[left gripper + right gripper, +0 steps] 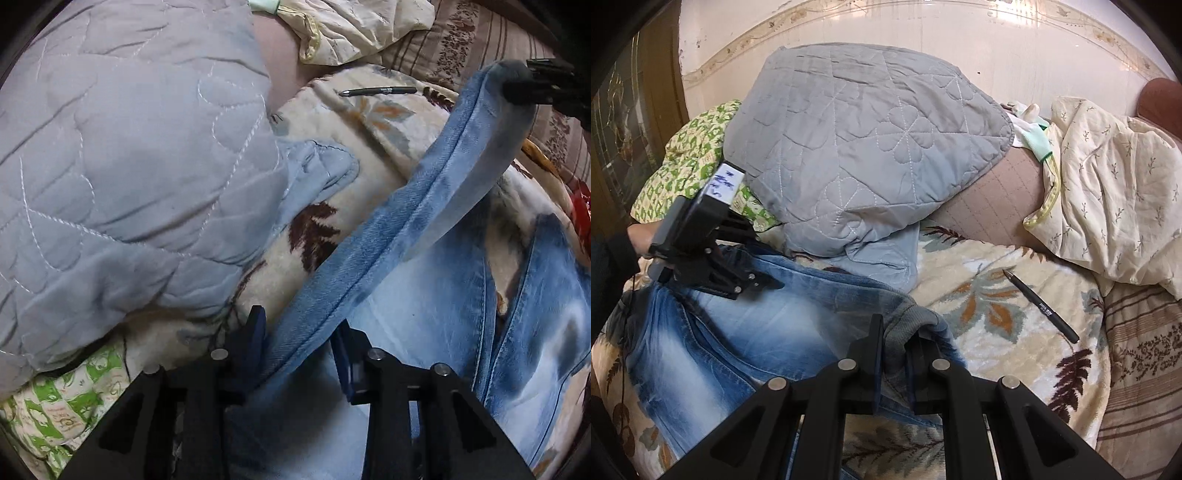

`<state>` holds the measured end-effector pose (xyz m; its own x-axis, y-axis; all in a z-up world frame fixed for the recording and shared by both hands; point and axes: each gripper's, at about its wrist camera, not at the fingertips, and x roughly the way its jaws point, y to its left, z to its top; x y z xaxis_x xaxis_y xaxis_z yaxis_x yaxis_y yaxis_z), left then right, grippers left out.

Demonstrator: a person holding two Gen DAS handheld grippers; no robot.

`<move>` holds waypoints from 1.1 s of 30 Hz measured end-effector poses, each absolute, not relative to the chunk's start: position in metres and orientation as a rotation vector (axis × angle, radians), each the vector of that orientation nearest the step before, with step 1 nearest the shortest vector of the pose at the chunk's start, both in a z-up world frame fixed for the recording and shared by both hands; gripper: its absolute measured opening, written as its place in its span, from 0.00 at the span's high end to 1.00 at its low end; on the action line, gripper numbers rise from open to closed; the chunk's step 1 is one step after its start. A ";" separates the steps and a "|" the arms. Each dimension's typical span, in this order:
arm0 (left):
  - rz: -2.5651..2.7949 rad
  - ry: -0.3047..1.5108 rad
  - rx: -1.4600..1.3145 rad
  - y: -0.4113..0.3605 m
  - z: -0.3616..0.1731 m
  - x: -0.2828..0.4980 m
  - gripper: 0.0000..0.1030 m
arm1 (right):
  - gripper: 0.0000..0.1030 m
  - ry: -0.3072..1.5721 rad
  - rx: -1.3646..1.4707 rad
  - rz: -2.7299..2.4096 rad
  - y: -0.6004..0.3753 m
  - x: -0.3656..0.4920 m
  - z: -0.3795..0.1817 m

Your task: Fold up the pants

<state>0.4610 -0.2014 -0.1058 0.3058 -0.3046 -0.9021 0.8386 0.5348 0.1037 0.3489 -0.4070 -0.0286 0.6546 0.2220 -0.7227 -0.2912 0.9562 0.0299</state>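
Your right gripper [894,336] is clenched on the grey-lined end of the blue jeans [746,332], pinching a bunched fold of denim between its two black fingers. Your left gripper [299,332] straddles a raised fold of the same jeans, its blue pads on either side of the denim ridge; whether they press on the cloth you cannot tell from these views. In the right wrist view that left gripper sits at the far left edge of the jeans, pointing steeply down. The jeans lie spread across a cream blanket [1015,354] patterned with brown and orange leaves. A black pen [1041,306] rests on the blanket, well apart from the denim. Behind the jeans a grey quilted cover [864,147] is heaped up, with a green-and-cream printed cloth [687,166] beside it.
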 end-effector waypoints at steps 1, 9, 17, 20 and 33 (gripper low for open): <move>-0.835 0.983 0.653 -0.201 -0.107 0.459 0.75 | 0.90 0.807 -0.096 0.289 -0.406 0.350 -0.029; -0.815 0.939 0.684 -0.200 -0.091 0.441 0.94 | 0.90 0.801 -0.071 0.254 -0.408 0.353 -0.031; -0.723 0.813 0.771 -0.190 -0.034 0.388 0.94 | 0.90 0.783 -0.116 0.127 -0.400 0.325 -0.010; -0.632 0.748 0.822 -0.194 -0.016 0.350 0.94 | 0.90 0.769 -0.160 0.061 -0.389 0.302 -0.004; -0.430 0.653 0.744 -0.195 -0.035 0.207 0.94 | 0.90 0.857 0.102 -0.013 -0.407 0.184 -0.028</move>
<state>0.2071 -0.1952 -0.0345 0.7228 -0.1308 -0.6786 0.5716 0.6651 0.4806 0.1840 -0.4066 -0.0277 0.6552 0.0294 -0.7549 0.0528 0.9950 0.0846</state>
